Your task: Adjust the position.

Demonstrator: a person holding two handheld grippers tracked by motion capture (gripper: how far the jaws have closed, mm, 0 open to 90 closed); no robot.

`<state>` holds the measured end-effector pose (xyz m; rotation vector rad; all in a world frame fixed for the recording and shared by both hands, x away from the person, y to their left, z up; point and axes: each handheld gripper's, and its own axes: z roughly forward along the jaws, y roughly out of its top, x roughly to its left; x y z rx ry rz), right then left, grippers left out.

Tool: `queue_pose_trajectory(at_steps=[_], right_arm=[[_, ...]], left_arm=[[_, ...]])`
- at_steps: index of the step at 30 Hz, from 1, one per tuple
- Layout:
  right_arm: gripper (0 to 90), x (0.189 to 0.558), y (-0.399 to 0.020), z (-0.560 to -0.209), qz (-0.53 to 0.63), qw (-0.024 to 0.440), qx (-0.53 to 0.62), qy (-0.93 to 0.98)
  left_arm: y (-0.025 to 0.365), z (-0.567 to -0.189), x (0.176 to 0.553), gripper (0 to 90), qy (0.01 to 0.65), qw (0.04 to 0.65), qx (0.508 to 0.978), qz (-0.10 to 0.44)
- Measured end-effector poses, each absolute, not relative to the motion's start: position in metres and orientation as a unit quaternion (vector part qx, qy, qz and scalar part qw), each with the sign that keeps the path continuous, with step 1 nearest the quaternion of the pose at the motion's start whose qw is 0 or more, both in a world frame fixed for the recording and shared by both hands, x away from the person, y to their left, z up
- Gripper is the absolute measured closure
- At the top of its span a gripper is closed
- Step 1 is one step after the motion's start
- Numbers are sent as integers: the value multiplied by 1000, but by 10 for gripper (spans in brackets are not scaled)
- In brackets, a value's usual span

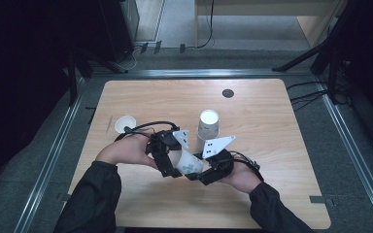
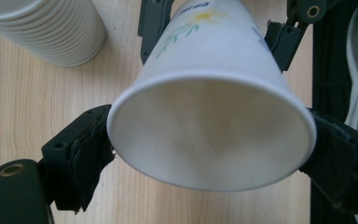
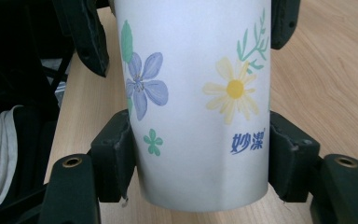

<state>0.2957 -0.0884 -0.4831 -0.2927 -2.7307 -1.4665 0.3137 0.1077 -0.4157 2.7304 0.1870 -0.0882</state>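
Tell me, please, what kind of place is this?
Probably a lab or workshop corner set up for recording, not a home: a bare wooden table stands on grey floor between metal rails, dark equipment stands surround it, and cables trail across the floor.

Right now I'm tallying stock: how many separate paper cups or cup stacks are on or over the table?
3: a floral cup held between both grippers near the table's front, a nested cup stack standing behind it, and a small white cup at the left. The stack's own count can't be told.
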Motion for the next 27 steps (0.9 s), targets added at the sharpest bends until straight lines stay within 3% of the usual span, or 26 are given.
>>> queue_pose_trajectory(at_steps=[16, 19, 27], right_arm=[[343, 301, -109, -469, -514, 15, -113, -850], [342, 302, -113, -467, -520, 15, -116, -846], [342, 303, -116, -464, -530, 20, -124, -839]], left_arm=[[141, -417, 315, 93, 95, 287, 953, -30], [149, -418, 316, 128, 116, 301, 946, -31], [162, -420, 316, 129, 146, 376, 914, -30]])
